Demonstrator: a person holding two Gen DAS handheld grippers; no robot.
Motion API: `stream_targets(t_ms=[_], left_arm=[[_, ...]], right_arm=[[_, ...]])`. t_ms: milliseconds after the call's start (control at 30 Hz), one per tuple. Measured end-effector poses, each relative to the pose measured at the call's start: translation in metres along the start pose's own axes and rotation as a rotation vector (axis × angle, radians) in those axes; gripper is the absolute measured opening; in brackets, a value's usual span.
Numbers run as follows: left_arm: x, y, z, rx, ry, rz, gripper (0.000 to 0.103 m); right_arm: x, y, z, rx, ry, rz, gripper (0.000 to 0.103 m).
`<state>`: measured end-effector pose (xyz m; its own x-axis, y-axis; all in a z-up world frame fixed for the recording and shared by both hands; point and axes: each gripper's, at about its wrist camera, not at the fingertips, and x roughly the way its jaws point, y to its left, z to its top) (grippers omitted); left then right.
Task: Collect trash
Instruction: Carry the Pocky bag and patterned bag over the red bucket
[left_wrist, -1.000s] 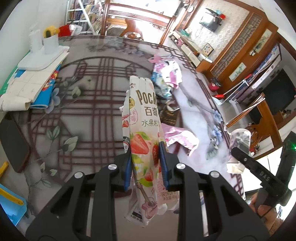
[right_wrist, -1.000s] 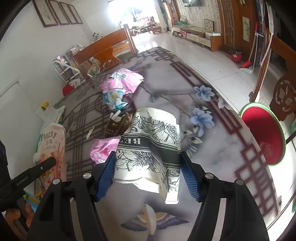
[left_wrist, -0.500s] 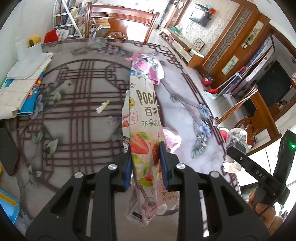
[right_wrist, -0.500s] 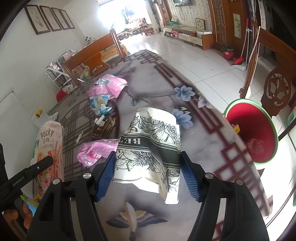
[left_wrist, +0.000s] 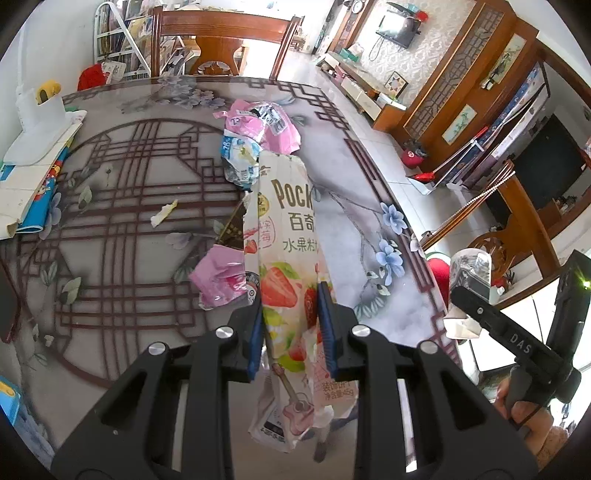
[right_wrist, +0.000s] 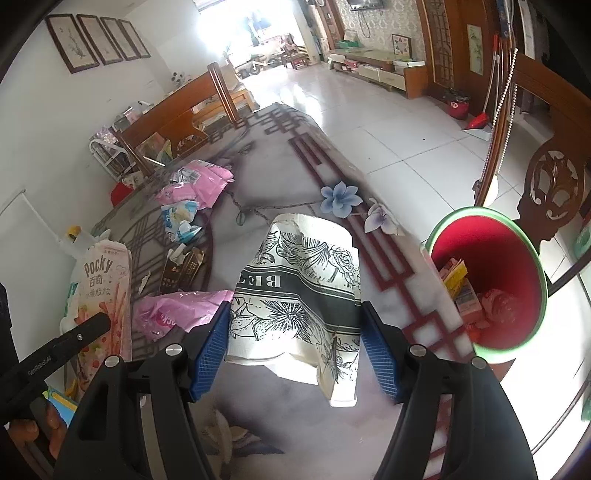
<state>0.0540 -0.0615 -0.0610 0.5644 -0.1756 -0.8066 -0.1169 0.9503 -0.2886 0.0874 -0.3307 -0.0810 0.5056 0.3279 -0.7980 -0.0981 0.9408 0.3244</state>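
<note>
Left wrist view: nearest the lens, the left gripper (left_wrist: 290, 325) is clamped on a strawberry Pocky packet (left_wrist: 291, 258), its blue pads pressed against the wrapper's two sides; the packet stands up between the fingers and hangs out below them. Just past the packet's left edge on the patterned table (left_wrist: 110, 258) lies a crumpled pink wrapper (left_wrist: 218, 278), with a dark brown wrapper (left_wrist: 232, 229) beyond it and a small white scrap (left_wrist: 164, 213) further left. Further still sits a crushed blue-and-white packet (left_wrist: 240, 158), and behind it a pile of pink packaging (left_wrist: 264, 125). A wooden chair (left_wrist: 221, 40) stands at the table's far end. At the right edge, the other gripper shows in a hand (left_wrist: 524, 406).

Right wrist view: the right gripper (right_wrist: 295, 339) grips a crushed paper cup (right_wrist: 299, 295) printed with black flowers, a blue pad against each side of it, held above the table's edge. To the right, beside the table on the floor, stands a red trash bin (right_wrist: 517, 332) with a green rim, already holding boxes and wrappers. On the left the Pocky packet shows in the other gripper's fingers. Far off, the tiled floor (right_wrist: 388, 110) runs to a low cabinet (right_wrist: 376, 70).
</note>
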Motion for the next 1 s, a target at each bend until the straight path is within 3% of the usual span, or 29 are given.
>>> stream_targets(t_ms=[1000], left_arm=[[0.043, -0.127, 0.010, 0.102, 0.026, -0.019, 0.025]], right_arm=[[-0.022, -0.120, 0.034, 0.096, -0.026, -0.007, 0.066]])
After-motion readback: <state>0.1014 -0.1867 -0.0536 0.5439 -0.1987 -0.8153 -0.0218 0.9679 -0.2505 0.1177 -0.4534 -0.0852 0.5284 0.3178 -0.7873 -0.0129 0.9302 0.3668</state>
